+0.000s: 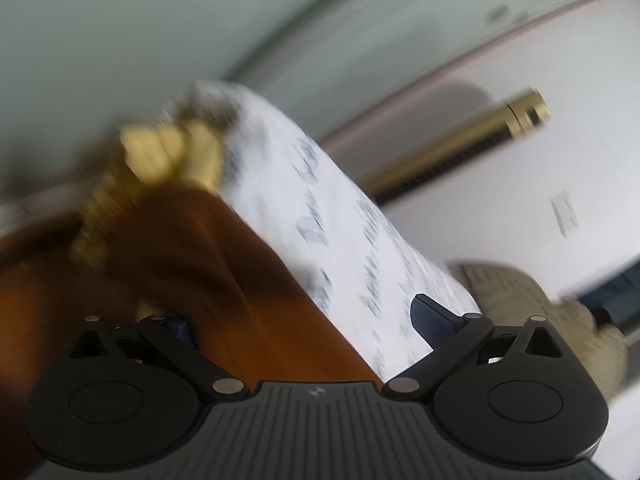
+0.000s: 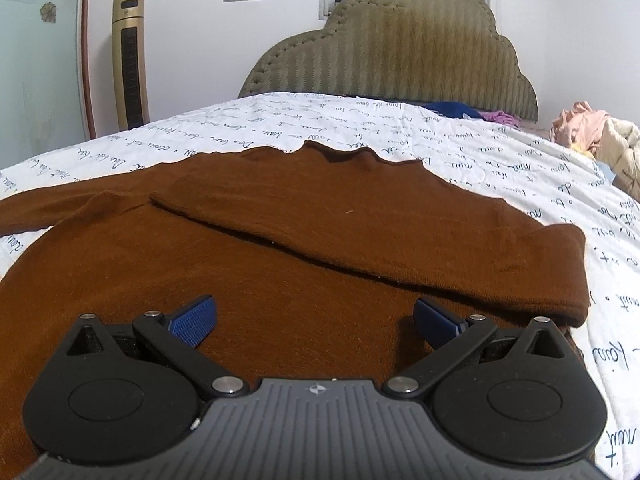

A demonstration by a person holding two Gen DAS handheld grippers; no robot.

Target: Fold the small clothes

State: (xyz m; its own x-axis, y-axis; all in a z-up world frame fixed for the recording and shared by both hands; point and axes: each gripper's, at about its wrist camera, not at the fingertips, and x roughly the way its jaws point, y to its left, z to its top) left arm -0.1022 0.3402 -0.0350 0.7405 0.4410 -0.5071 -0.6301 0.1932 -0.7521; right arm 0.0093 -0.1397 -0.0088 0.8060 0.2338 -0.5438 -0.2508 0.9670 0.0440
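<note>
A brown knit sweater (image 2: 280, 248) lies flat on the white bedsheet (image 2: 520, 168). Its right sleeve (image 2: 400, 236) is folded across the chest; the left sleeve (image 2: 48, 208) stretches out to the left. My right gripper (image 2: 314, 320) is open and empty, just above the sweater's lower body. The left wrist view is tilted and blurred. My left gripper (image 1: 304, 320) is open, with brown sweater cloth (image 1: 224, 264) between the spread fingers; the left fingertip is mostly hidden behind the cloth.
A padded headboard (image 2: 400, 48) stands at the far end of the bed. A gold tower fan (image 2: 130, 60) stands at the left wall. A pile of clothes (image 2: 592, 128) lies at the right. Blue and pink clothes (image 2: 472, 112) lie near the headboard.
</note>
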